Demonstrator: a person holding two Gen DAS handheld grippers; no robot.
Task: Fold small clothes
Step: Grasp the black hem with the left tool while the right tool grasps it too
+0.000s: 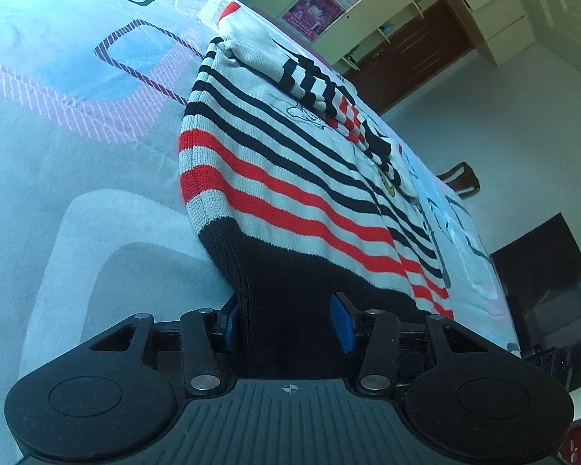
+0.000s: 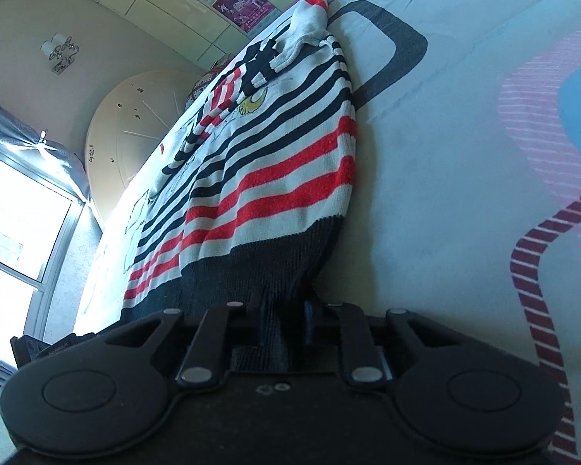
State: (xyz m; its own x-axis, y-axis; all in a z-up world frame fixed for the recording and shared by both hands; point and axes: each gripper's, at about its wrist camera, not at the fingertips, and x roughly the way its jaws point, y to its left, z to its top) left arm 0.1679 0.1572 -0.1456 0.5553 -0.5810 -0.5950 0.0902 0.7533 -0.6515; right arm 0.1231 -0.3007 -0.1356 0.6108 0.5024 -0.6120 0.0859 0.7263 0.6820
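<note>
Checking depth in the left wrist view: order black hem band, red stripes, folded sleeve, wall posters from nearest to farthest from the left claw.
1. black hem band, between the claw's fingers
2. red stripes, mid-sweater
3. folded sleeve, across the top
4. wall posters, beyond the bed

2 low wrist views, shared sweater [image 1: 282,193]

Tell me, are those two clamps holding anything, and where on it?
The right gripper pinches the striped sweater by its dark bottom hem. The left gripper has that hem between its fingers, but a gap shows at one pad, so no firm hold there.
</note>
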